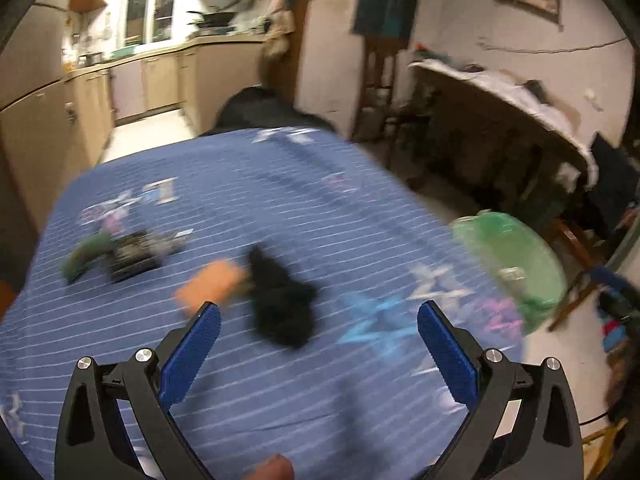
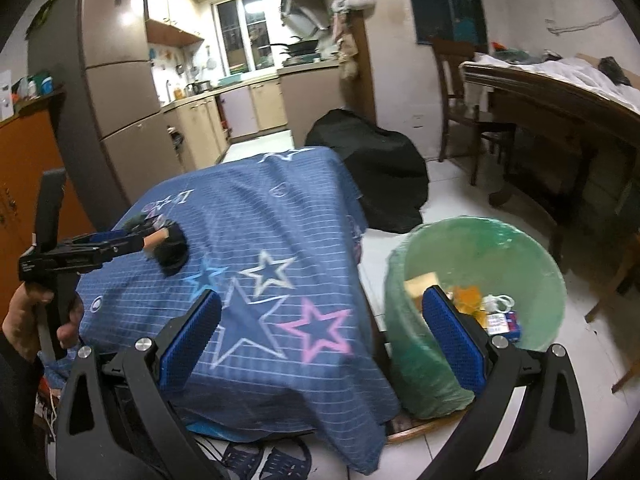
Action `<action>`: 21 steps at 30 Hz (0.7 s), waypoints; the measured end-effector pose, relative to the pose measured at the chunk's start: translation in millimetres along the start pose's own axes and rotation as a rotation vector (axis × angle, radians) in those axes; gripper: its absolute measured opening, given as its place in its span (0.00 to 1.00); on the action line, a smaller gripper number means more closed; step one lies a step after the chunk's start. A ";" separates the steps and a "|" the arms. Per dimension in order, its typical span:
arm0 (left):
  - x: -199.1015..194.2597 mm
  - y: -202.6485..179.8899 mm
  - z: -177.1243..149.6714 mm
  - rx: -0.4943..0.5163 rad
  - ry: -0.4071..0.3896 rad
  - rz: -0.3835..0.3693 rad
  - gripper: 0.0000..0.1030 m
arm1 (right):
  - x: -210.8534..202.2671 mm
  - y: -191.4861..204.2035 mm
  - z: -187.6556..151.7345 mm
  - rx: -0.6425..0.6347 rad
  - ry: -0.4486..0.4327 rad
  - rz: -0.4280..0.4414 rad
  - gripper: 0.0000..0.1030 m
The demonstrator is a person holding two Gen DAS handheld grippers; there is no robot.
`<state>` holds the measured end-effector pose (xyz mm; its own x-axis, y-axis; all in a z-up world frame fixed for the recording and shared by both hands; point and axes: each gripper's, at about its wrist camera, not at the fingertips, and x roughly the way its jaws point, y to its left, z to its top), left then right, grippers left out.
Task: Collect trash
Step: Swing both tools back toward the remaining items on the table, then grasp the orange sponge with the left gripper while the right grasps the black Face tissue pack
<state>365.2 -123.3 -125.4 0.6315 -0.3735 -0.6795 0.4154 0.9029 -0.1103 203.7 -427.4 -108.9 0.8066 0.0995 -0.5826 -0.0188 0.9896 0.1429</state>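
**A:** What are my two grippers doing?

**B:** On my left feed the left gripper (image 1: 319, 320) is spread wide over the blue cloth (image 1: 248, 184), with nothing between its blue pads (image 1: 192, 354). The right gripper (image 2: 321, 311) is spread wide too, also empty, one finger over the cloth and the other in front of the bin (image 2: 476, 248).

**A:** Where is the trash?

**B:** Three pieces lie on the cloth in my left feed, all blurred: a black lump (image 1: 282, 298) just ahead of the left gripper, an orange piece (image 1: 210, 284) touching its left side, and a green-and-dark bundle (image 1: 116, 254) well off to the left. I cannot tell what any of them is.

**A:** And the bin?

**B:** It stands on the floor just beside the cloth's right edge, lined with a green bag, with wrappers (image 2: 496, 316) already at the bottom. In my right feed a hand (image 2: 24, 320) grips the left gripper's handle.
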 end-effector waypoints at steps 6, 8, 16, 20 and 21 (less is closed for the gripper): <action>3.8 90.4 -4.2 -0.064 0.049 0.124 0.95 | 11.6 25.6 -5.0 -0.041 0.038 0.039 0.94; 13.5 101.8 -1.7 -0.029 0.084 0.127 0.95 | 16.2 34.0 -6.0 -0.052 0.047 0.047 0.94; 45.0 70.8 9.0 0.105 0.109 0.044 0.95 | 32.9 57.8 -2.1 -0.075 0.073 0.076 0.94; 55.7 72.7 15.8 0.082 0.104 0.022 0.93 | 41.1 64.1 -1.6 -0.086 0.094 0.091 0.94; 57.2 73.1 17.2 0.078 0.106 0.009 0.90 | 42.3 64.7 -0.9 -0.086 0.096 0.093 0.94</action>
<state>442.9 -82.4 -159.9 0.5645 -0.3373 -0.7533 0.4627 0.8852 -0.0496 236.0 -359.1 -125.1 0.7392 0.1960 -0.6443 -0.1445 0.9806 0.1325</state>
